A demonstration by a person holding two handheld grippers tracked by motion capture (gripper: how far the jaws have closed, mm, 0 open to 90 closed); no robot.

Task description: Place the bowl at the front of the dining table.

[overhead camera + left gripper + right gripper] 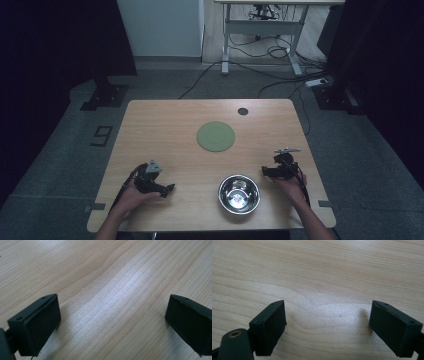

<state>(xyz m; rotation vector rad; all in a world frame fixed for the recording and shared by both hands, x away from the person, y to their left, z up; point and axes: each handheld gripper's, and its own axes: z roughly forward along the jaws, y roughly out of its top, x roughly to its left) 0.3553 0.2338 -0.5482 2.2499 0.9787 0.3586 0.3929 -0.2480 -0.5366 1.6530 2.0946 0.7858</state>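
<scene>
The steel bowl [239, 193] sits on the wooden surface [165, 125] near its front edge, upright and with nothing we can make out inside it (just reflections). It lies between our two sets of fingers: our right gripper [267, 172] is just beside the bowl's rim on one side, not touching it, and our left gripper [167, 190] is well apart from it on the other. Beyond the bowl, farther from both grippers, a flat green round mat [215, 135] lies near the middle of the surface, and past that a small dark disc [243, 111] near the far edge.

In the right gripper view our fingers [269, 327] stand released and wide, only bare wood grain between them. In the left gripper view our fingers [37, 323] are likewise spread apart over bare wood, grasping nothing. Both grippers rest low on the surface, each held in a hand.
</scene>
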